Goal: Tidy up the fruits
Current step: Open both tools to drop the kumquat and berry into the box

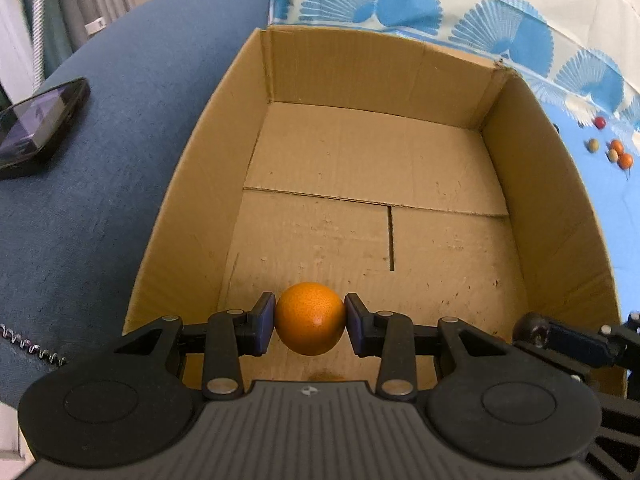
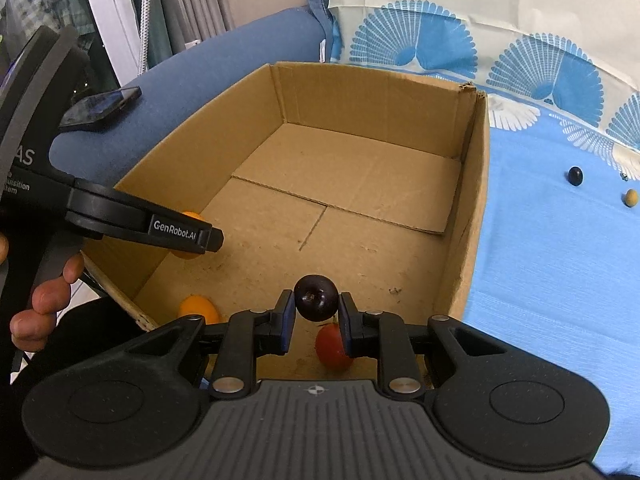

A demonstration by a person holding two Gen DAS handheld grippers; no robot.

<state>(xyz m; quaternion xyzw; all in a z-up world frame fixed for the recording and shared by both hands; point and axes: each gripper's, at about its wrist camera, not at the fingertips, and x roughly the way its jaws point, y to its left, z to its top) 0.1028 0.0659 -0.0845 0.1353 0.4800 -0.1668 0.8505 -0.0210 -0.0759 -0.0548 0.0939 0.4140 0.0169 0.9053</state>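
My left gripper [image 1: 310, 320] is shut on an orange [image 1: 310, 318] and holds it above the near end of an open cardboard box [image 1: 188, 184]. My right gripper [image 2: 316, 312] is shut on a dark plum [image 2: 315, 297] over the near right part of the same box [image 2: 476, 208]. On the box floor lie a red fruit [image 2: 330, 346] just below the plum and an orange fruit [image 2: 198, 308] at the near left. The left gripper also shows in the right wrist view [image 2: 192, 236], with the orange partly hidden behind it.
The box sits on a blue patterned cloth [image 2: 560, 280]. Several small fruits lie on the cloth to the right [image 1: 618, 152], including a dark one [image 2: 575, 176] and a tan one [image 2: 631, 198]. A black phone [image 1: 36, 128] lies on a blue cushion [image 1: 120, 160] to the left.
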